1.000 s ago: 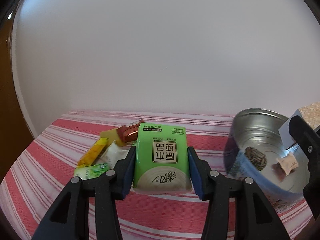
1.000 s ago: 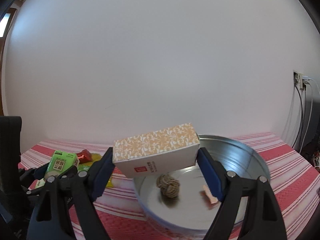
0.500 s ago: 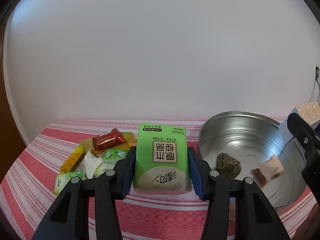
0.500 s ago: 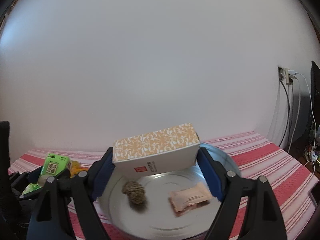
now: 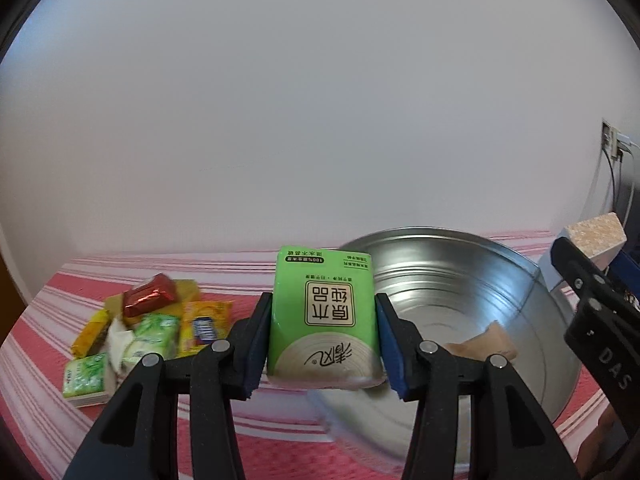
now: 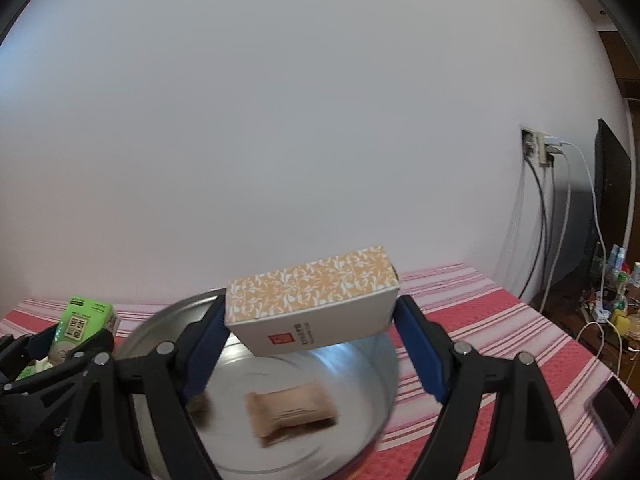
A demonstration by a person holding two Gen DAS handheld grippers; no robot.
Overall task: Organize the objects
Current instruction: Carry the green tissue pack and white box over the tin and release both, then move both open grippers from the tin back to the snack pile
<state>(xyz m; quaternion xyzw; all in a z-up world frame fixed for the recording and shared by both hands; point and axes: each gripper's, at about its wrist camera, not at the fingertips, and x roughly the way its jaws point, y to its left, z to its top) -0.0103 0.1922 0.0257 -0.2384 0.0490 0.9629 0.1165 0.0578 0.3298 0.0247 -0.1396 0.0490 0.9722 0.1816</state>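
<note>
My left gripper [image 5: 322, 344] is shut on a green tissue pack [image 5: 323, 320], held above the near left rim of a round metal tin [image 5: 460, 280]. My right gripper [image 6: 312, 344] is shut on an orange-patterned white box [image 6: 312, 300], held tilted over the tin [image 6: 360, 364]. A beige wrapped snack [image 6: 290, 408] lies in the tin; it also shows in the left wrist view [image 5: 486, 342]. A brown knot [image 6: 198, 404] lies half hidden behind my right gripper's left finger. The left gripper and its pack [image 6: 82, 320] show at the left of the right wrist view.
A pile of snack packets [image 5: 148, 328] lies on the red striped tablecloth [image 5: 48, 320] left of the tin. A white wall stands behind. A wall socket with cables [image 6: 540, 148] and a dark phone [image 6: 610, 404] are at the right.
Both views have swung right. The tin now sits closer and more central under both grippers, and the snack pile has shifted left. Both grips are unchanged.
</note>
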